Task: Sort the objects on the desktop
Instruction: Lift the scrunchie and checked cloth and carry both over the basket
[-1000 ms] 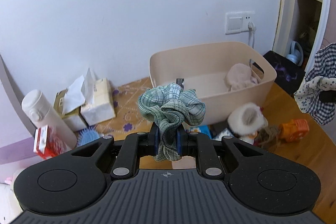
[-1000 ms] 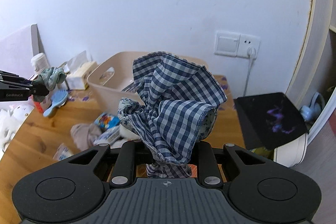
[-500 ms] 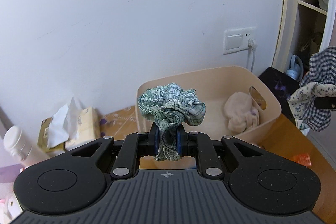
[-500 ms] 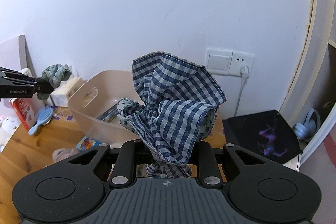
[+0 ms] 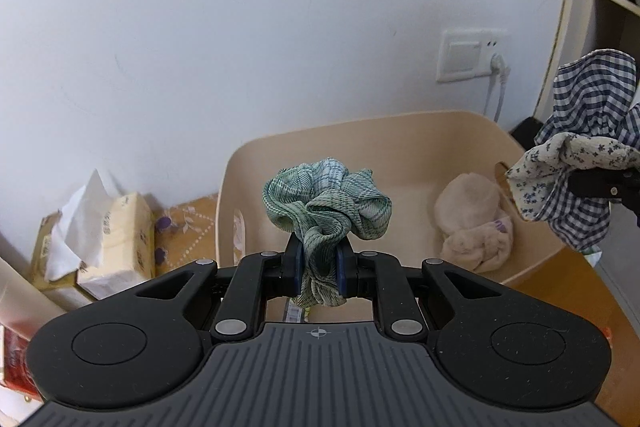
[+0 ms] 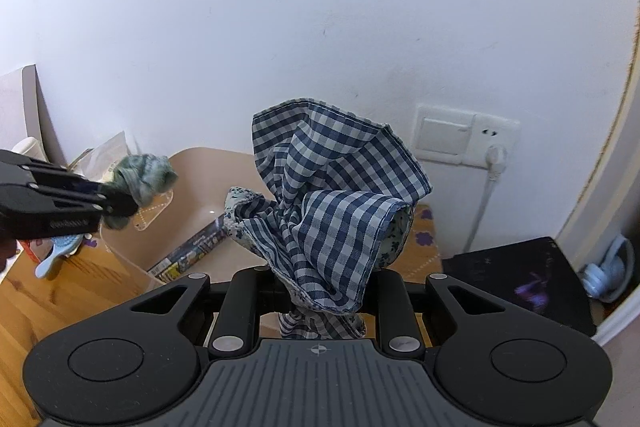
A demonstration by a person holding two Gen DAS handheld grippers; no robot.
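My left gripper is shut on a green plaid scrunchie, held over the near left part of the beige bin. My right gripper is shut on a bunched blue checked cloth with a floral lining, above the bin's right side. The checked cloth also hangs at the right edge of the left wrist view, and the scrunchie with the left gripper shows at the left of the right wrist view. A beige fuzzy cloth lies inside the bin.
Tissue packs and a patterned mat sit left of the bin against the white wall. A flat printed box lies in the bin. A blue hairbrush rests on the wooden desk. A wall socket and a black pad lie right.
Both grippers have moved forward towards the wall and over the bin, each keeping its cloth. The desk clutter in front of the bin has dropped out of view.
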